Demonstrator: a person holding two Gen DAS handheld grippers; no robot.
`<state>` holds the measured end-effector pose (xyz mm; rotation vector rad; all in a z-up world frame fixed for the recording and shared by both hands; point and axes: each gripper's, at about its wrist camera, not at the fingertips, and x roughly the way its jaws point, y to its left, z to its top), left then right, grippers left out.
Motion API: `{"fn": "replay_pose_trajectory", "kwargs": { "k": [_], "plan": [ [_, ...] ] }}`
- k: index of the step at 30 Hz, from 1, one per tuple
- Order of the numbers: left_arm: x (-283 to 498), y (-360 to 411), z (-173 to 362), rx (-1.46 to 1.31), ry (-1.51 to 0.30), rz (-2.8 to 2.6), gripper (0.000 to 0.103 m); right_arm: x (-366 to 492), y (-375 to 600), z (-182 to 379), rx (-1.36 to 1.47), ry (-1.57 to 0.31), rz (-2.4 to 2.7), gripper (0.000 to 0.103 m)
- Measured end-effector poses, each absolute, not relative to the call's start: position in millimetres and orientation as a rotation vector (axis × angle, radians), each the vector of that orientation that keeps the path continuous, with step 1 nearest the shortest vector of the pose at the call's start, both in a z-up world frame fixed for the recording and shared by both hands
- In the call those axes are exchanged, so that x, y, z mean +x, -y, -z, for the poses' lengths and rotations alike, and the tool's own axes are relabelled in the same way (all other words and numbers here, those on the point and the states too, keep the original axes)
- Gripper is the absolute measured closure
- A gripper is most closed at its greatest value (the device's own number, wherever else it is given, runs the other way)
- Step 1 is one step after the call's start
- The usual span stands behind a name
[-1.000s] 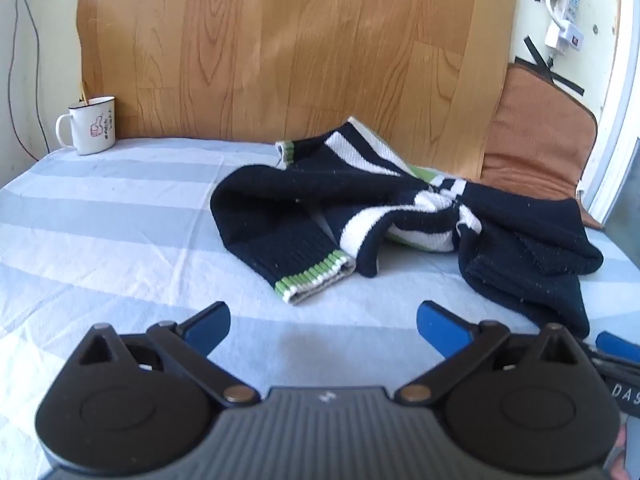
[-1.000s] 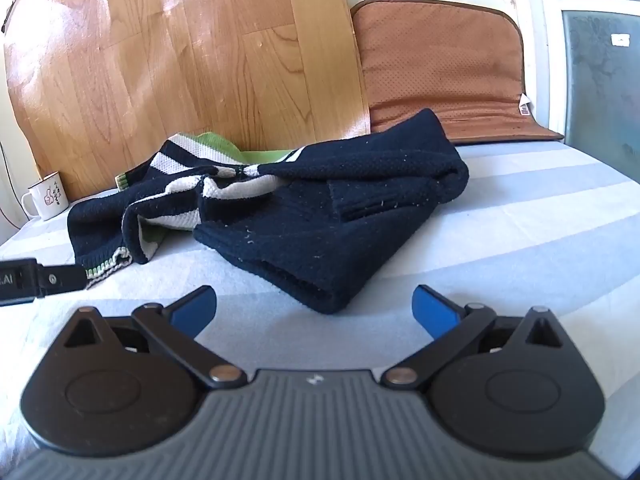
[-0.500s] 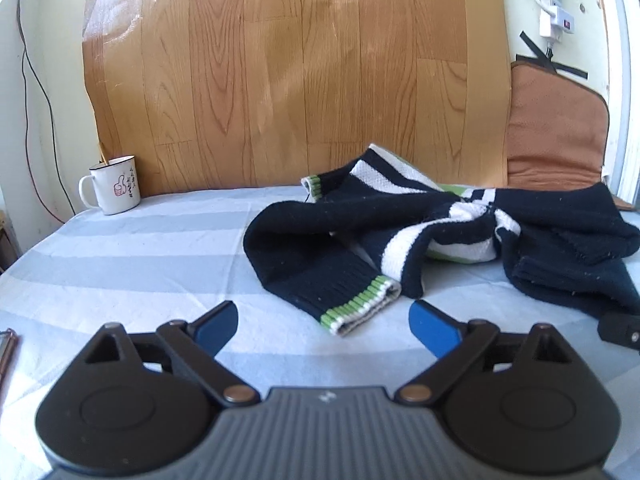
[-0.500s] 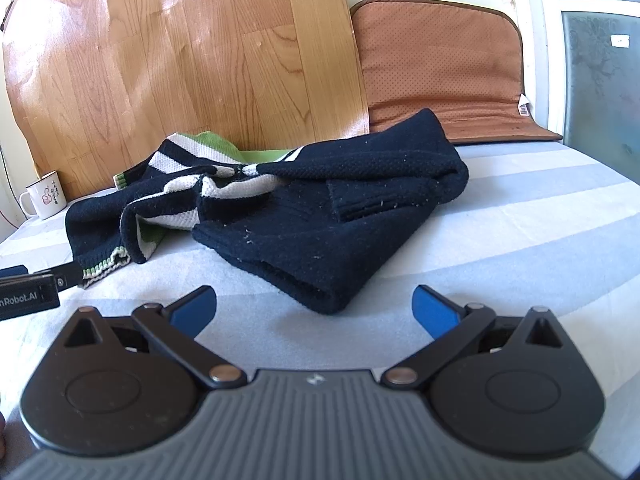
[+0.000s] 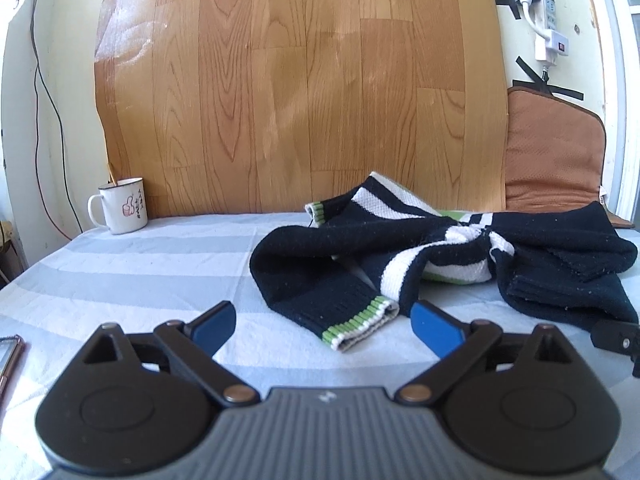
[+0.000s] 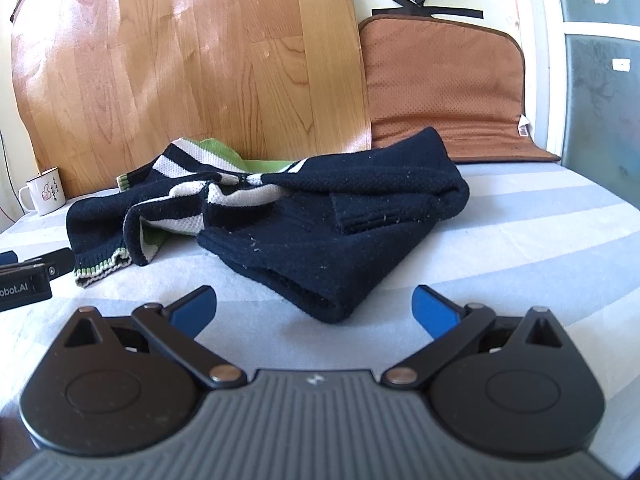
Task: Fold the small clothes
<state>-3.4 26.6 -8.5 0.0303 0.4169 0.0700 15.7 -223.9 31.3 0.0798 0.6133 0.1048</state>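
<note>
The left gripper [image 5: 322, 322] and right gripper [image 6: 314, 308] both gape wide, empty. A crumpled sweater [image 5: 440, 256] lies on the striped sheet [image 5: 140, 264], before a wood-grain board [image 5: 300, 80].

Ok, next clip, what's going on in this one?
A person holds a gripper in each hand over a bed with a striped sheet. A small navy sweater with white and green stripes lies crumpled there, not yet folded. The left gripper sits just in front of a sleeve cuff, the right gripper in front of the sweater's dark folded edge. Both are open and hold nothing. A mug stands at the back.
</note>
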Motion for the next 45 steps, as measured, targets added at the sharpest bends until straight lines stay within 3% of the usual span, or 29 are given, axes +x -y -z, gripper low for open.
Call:
{"fn": "replay_pose_trajectory", "kwargs": {
  "k": [19,31,45],
  "plan": [
    [-8,-25,8,0.040,-0.395,-0.106,0.003,12,208,-50,-0.011,-0.257,-0.129,0.001],
    [-22,-20,1,0.040,-0.279,-0.161,0.003,7,208,-49,-0.004,-0.228,-0.110,0.003],
    [-19,-20,3,0.057,-0.300,-0.155,0.003,9,206,-50,-0.016,-0.244,-0.122,0.003]
  ]
}}
